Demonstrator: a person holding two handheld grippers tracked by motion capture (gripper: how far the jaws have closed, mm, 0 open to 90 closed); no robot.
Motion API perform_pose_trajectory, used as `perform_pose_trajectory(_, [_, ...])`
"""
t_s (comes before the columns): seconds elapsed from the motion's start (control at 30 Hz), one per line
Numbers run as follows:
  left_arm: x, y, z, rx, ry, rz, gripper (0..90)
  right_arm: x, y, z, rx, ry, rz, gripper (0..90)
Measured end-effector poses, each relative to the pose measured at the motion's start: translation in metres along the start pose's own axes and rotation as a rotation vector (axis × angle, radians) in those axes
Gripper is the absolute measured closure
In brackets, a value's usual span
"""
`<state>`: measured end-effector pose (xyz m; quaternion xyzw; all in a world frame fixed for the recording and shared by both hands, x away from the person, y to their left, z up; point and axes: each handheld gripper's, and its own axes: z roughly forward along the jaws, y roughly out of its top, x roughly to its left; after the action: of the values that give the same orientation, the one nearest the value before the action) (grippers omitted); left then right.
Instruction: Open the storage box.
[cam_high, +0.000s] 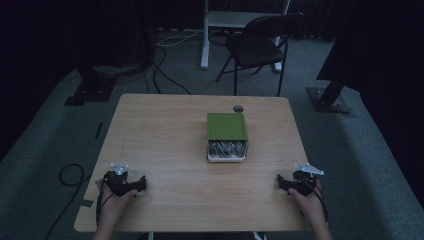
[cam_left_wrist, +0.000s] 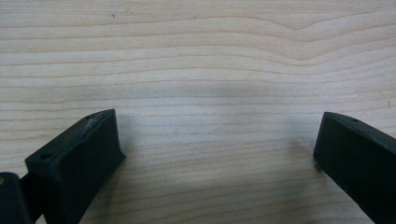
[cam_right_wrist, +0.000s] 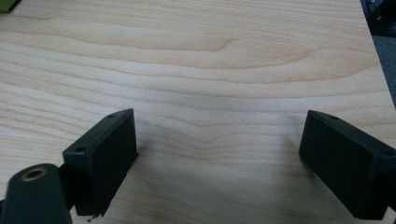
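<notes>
The green-lidded box, its lid slid back so the silvery contents at its near end show, sits on the far-middle of the counter, well apart from both hand-held grippers and roughly between them. The left hand-held gripper and the right hand-held gripper rest at the near corners, both released, jaws wide over bare wood. Beyond the pale wooden counter lie grey carpet, a folding chair, cables and dark surroundings.
</notes>
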<state>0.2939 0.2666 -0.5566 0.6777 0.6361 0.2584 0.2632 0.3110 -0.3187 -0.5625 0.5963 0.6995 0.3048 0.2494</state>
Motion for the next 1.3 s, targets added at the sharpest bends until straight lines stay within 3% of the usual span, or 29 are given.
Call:
perform_pose_trajectory(0.33, [-0.001, -0.001, -0.001, -0.002, 0.018, -0.016, 1.2, 0.0, 0.0, 0.0, 0.0, 0.001, -0.001, 10.8])
perform_pose_trajectory(0.5, [-0.003, -0.002, -0.002, -0.005, -0.002, 0.022, 1.4, 0.0, 0.0, 0.0, 0.0, 0.004, -0.002, 10.8])
perform_pose_trajectory(0.63, [-0.002, -0.002, -0.002, -0.003, -0.006, 0.018, 1.3, 0.0, 0.0, 0.0, 0.0, 0.004, -0.002, 10.8])
perform_pose_trajectory(0.83, [-0.008, -0.001, -0.002, -0.009, -0.024, 0.068, 1.4, 0.0, 0.0, 0.0, 0.0, 0.004, -0.002, 10.8])
perform_pose_trajectory(1.07, [-0.016, 0.003, -0.001, -0.023, -0.025, 0.094, 1.4, 0.0, 0.0, 0.0, 0.0, 0.004, -0.002, 10.8])
perform_pose_trajectory(1.17, [-0.022, 0.006, -0.003, -0.033, -0.024, 0.136, 1.4, 0.0, 0.0, 0.0, 0.0, 0.004, -0.001, 10.8])
perform_pose_trajectory(1.3, [-0.031, 0.009, -0.004, -0.104, -0.023, 0.188, 1.4, 0.0, 0.0, 0.0, 0.001, 0.004, 0.0, 10.9])
